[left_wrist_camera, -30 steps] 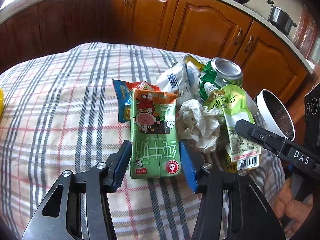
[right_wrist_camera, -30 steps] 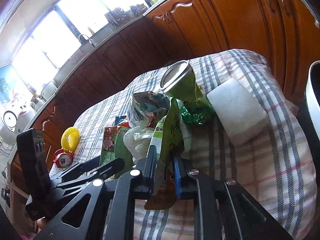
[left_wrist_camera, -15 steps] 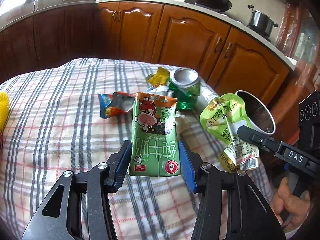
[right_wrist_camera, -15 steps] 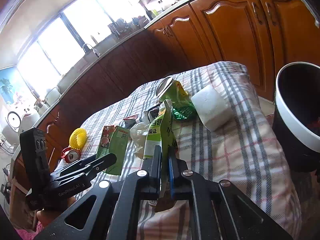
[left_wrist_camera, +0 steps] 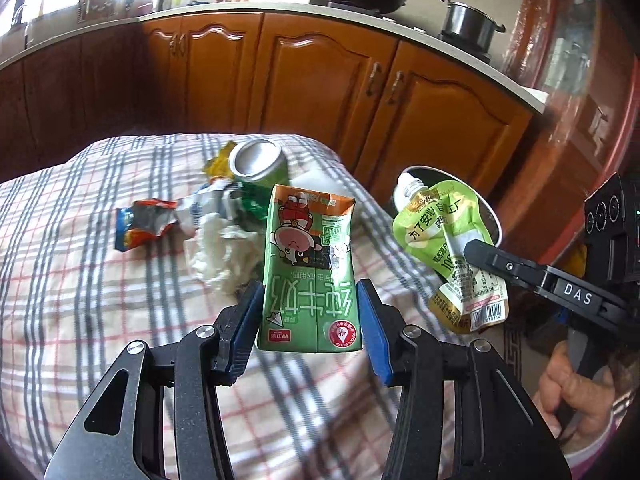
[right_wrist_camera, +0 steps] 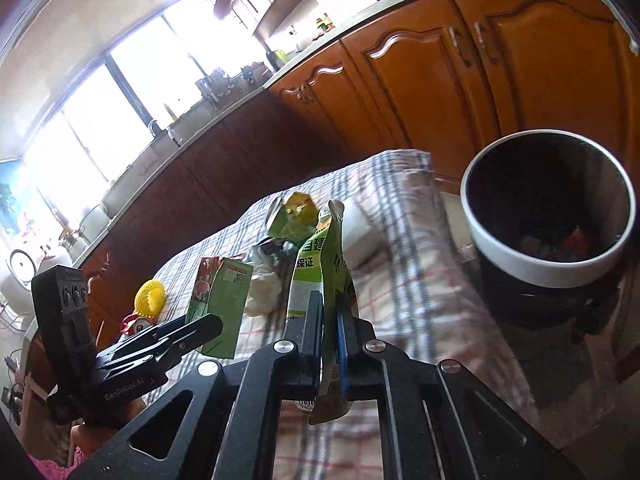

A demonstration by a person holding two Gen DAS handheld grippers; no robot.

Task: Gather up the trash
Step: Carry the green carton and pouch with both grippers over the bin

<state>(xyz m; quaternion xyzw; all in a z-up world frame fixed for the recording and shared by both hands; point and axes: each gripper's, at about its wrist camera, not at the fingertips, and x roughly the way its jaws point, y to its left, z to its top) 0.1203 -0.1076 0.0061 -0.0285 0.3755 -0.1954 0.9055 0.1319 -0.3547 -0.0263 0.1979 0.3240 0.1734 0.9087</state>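
- We have the left gripper (left_wrist_camera: pixel 310 316) clamped on the lower part of a green milk carton (left_wrist_camera: pixel 309 268), its blue pads pressing both side edges and the carton held upright, clear of the checked tablecloth (left_wrist_camera: pixel 80 280).
- Our right gripper (right_wrist_camera: pixel 330 334) is pinched nearly flat on the bottom of a lime-green spouted drink pouch (right_wrist_camera: pixel 320 264), held up near the bin (right_wrist_camera: pixel 548 272), which sits at about two o'clock in the right wrist view.
- The pouch could slip, in our judgement: it is thin and glossy, gripped only at its base, and its spout end flops above the fingers.
- The carton looks empty and soft, so we think a hard squeeze could buckle it and let it twist out on the way to the bin.
- Both loads head for one opening; we could knock the two grippers together, or clip the white rim and drop something on the floor.
- Trash left on the cloth: a green can (left_wrist_camera: pixel 260 170) at twelve o'clock of the carton, crumpled tissue (left_wrist_camera: pixel 218 248) at nine, a torn snack wrapper (left_wrist_camera: pixel 144 226) further out at nine.
- Writing: large white Chinese characters on the carton, seen upside down, seemingly "纯牛奶", with a cartoon cow and a red round seal.
- The pouch shows "保证" in the right view and a barcode in the left view.
- The right tool reads "DAS"; the left, "GenRobot.AI".
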